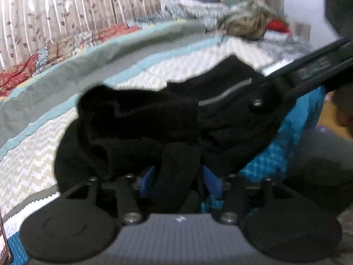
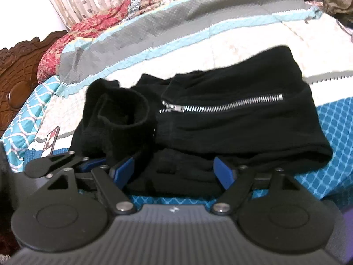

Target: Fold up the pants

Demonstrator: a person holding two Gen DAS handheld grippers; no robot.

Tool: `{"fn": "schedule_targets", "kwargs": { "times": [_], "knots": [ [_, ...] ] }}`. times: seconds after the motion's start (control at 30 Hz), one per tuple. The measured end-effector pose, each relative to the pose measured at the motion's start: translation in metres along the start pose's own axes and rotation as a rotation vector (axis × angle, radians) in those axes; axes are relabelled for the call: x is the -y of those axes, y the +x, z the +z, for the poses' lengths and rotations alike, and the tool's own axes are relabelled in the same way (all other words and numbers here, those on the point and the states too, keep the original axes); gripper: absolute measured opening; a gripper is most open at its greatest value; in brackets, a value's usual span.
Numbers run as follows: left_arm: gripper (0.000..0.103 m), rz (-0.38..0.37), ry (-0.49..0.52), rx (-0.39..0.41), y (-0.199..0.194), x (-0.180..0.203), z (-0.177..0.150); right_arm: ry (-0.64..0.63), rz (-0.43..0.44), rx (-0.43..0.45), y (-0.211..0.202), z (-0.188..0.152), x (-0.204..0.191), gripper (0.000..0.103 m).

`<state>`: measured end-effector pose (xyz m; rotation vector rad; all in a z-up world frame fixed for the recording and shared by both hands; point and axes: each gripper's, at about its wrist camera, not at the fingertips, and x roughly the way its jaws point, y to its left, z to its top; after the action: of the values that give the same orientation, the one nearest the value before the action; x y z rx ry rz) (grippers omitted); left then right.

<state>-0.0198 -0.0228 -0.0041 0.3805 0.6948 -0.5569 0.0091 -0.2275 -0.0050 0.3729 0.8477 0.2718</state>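
Observation:
Black pants (image 2: 220,119) with a silver zipper (image 2: 222,107) lie bunched and partly folded on the quilted bed. A ribbed cuff (image 2: 123,112) stands up at the left. In the left wrist view the pants (image 1: 176,114) fill the middle, and my left gripper (image 1: 178,178) is shut on a fold of the black fabric between its blue pads (image 1: 211,178). My right gripper (image 2: 176,172) is open, its blue pads (image 2: 225,172) either side of the pants' near edge, holding nothing. The right gripper's body (image 1: 320,66) also shows at the right of the left wrist view.
The bed has a striped grey, teal and white quilt (image 2: 176,22) over a blue patterned sheet (image 2: 339,132). A carved wooden headboard (image 2: 15,70) stands at left. A phone (image 2: 51,141) lies near the cuff. A pile of clothes (image 1: 247,19) sits at the far side.

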Motion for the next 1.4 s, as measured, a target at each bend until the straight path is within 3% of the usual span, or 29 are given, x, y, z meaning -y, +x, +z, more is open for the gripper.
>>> {"fn": "schedule_targets", "kwargs": {
  "times": [0.13,0.33,0.43,0.57,0.6,0.63,0.7,0.77,0.8,0.83,0.9,0.97,1.03,1.1,1.17,1.2,1.23,1.3,1.4],
  "knots": [
    [0.055,0.027,-0.093,0.039,-0.032,-0.024,-0.011,-0.048,0.055,0.039,0.002,0.016,-0.012,0.081],
    [0.056,0.022,-0.469,0.071,-0.053,-0.084,-0.033,-0.254,0.105,0.04,0.028,0.047,-0.062,0.086],
    [0.056,-0.03,-0.627,0.1,-0.053,-0.113,-0.037,-0.341,0.076,0.025,0.048,0.054,-0.079,0.086],
    [0.058,-0.109,-0.691,0.124,-0.034,-0.139,-0.024,-0.33,0.063,-0.05,0.065,0.048,-0.072,0.086],
    [0.06,-0.124,-0.695,0.105,-0.025,-0.142,-0.019,-0.316,0.057,-0.079,0.07,0.044,-0.066,0.083],
    [0.06,-0.142,-0.694,0.084,-0.015,-0.144,-0.014,-0.298,0.049,-0.105,0.073,0.04,-0.063,0.056],
    [0.06,-0.178,-0.687,0.035,0.008,-0.14,-0.006,-0.224,0.035,-0.165,0.081,0.037,-0.053,0.016],
    [0.054,-0.193,-0.663,0.013,0.023,-0.131,-0.002,-0.094,0.063,-0.149,0.077,0.04,-0.04,0.015],
    [0.029,-0.207,-0.654,0.0,0.031,-0.128,0.0,-0.019,0.083,-0.139,0.075,0.042,-0.031,0.014],
    [0.015,-0.235,-0.675,-0.015,0.036,-0.127,0.001,0.037,0.091,-0.139,0.075,0.044,-0.026,0.014],
    [0.013,-0.268,-0.71,0.036,0.024,-0.123,0.003,0.128,0.097,-0.157,0.079,0.045,-0.017,0.015],
    [0.013,-0.269,-0.621,0.124,0.005,-0.11,0.012,0.199,0.123,-0.171,0.083,0.043,-0.009,0.015],
    [0.015,-0.288,-0.519,0.136,-0.001,-0.09,0.025,0.26,0.153,-0.181,0.086,0.04,-0.003,0.016],
    [0.017,-0.288,-0.432,0.093,0.007,-0.068,0.031,0.357,0.195,-0.181,0.088,0.038,0.006,0.019],
    [0.02,-0.279,-0.404,0.06,0.017,-0.057,0.028,0.457,0.238,-0.158,0.082,0.038,0.019,0.027],
    [0.021,-0.278,-0.415,0.041,0.023,-0.056,0.024,0.494,0.257,-0.137,0.077,0.037,0.024,0.04],
    [0.028,-0.277,-0.428,0.032,0.026,-0.057,0.022,0.517,0.258,-0.11,0.07,0.038,0.029,0.058],
    [0.035,-0.272,-0.438,0.02,0.031,-0.058,0.02,0.533,0.257,-0.055,0.056,0.043,0.033,0.079],
    [0.04,-0.259,-0.426,0.019,0.032,-0.056,0.022,0.469,0.293,-0.066,0.052,0.055,0.02,0.088]
  ]
}}
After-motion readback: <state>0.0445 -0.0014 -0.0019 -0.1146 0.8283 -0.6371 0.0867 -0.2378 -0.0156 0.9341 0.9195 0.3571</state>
